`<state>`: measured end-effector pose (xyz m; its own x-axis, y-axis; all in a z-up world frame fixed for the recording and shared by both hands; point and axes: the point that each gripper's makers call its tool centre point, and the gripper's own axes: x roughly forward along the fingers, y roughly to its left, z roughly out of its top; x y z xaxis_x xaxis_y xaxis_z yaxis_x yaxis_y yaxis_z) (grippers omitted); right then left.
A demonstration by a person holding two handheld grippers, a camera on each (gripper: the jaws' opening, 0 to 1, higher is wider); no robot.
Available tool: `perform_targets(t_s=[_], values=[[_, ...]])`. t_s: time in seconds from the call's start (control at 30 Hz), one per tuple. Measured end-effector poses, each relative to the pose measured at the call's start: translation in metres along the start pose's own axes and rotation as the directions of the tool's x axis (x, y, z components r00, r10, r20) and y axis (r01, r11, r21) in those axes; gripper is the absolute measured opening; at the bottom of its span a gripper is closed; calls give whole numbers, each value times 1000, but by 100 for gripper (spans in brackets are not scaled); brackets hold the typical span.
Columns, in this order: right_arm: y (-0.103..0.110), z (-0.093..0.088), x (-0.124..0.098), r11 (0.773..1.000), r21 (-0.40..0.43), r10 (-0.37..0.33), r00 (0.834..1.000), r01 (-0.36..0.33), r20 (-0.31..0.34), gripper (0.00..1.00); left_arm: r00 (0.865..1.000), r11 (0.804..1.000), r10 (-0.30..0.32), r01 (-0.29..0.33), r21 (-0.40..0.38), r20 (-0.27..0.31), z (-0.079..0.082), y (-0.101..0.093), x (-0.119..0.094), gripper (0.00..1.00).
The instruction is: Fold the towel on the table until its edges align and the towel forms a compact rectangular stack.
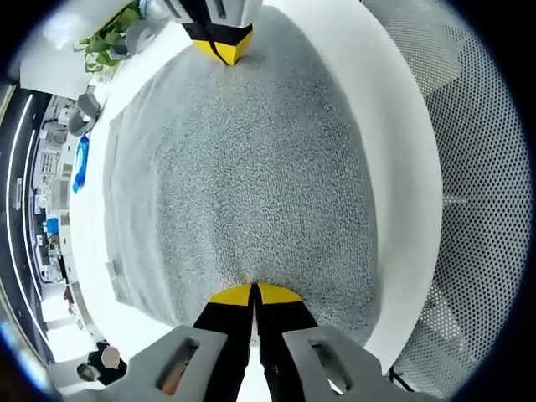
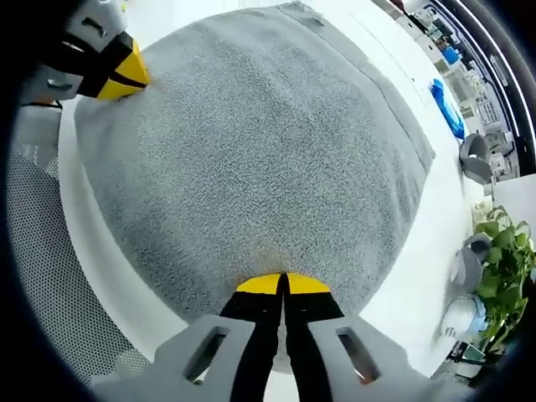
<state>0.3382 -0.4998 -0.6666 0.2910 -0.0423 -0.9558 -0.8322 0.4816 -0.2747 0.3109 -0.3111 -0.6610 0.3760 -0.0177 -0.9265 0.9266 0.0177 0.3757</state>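
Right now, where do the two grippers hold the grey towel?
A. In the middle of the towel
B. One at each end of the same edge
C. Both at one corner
B: the left gripper and the right gripper each pinch the towel at opposite ends of its near edge.

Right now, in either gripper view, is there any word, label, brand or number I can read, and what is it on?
None can be read.
Gray towel: a small tag at its edge, too small to tell any print.
Background shelves: items too blurred to read.
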Motion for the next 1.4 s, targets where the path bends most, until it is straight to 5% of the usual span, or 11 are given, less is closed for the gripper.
perform_targets(t_s=[0.5,0.67,0.83,1.0,1.1,1.2,1.23,1.3,1.33,1.4], values=[[4,2,-2,999,-39,-36,999,37,15,0,1000,1000,10,-10,-29,23,-6,11,5,1],[5,2,-3,999,8,-32,996,31,82,0,994,994,0,13,-110,113,-8,19,7,1],[5,3,-4,996,86,-41,983,26,177,0,971,973,-23,76,-218,239,-9,21,6,1],[5,3,-5,988,157,-33,964,-9,262,0,935,952,30,81,-295,353,-10,21,4,1],[5,4,-6,971,229,-20,930,-69,366,0,918,954,89,33,-298,386,-11,20,3,1],[5,4,-9,925,312,32,864,-216,503,0,899,939,129,25,-343,419,-10,20,2,1],[5,4,-10,906,317,63,831,-279,552,0,881,913,128,75,-401,456,-10,19,2,1],[9,0,-14,789,371,144,734,-490,663,0,851,886,130,131,-445,509,-14,20,1,1],[10,-3,-16,691,408,166,681,-597,714,0,843,883,131,141,-448,522,-15,20,1,1],[13,-11,-18,575,450,177,641,-683,747,0,848,891,121,137,-433,516,-20,18,-1,1]])
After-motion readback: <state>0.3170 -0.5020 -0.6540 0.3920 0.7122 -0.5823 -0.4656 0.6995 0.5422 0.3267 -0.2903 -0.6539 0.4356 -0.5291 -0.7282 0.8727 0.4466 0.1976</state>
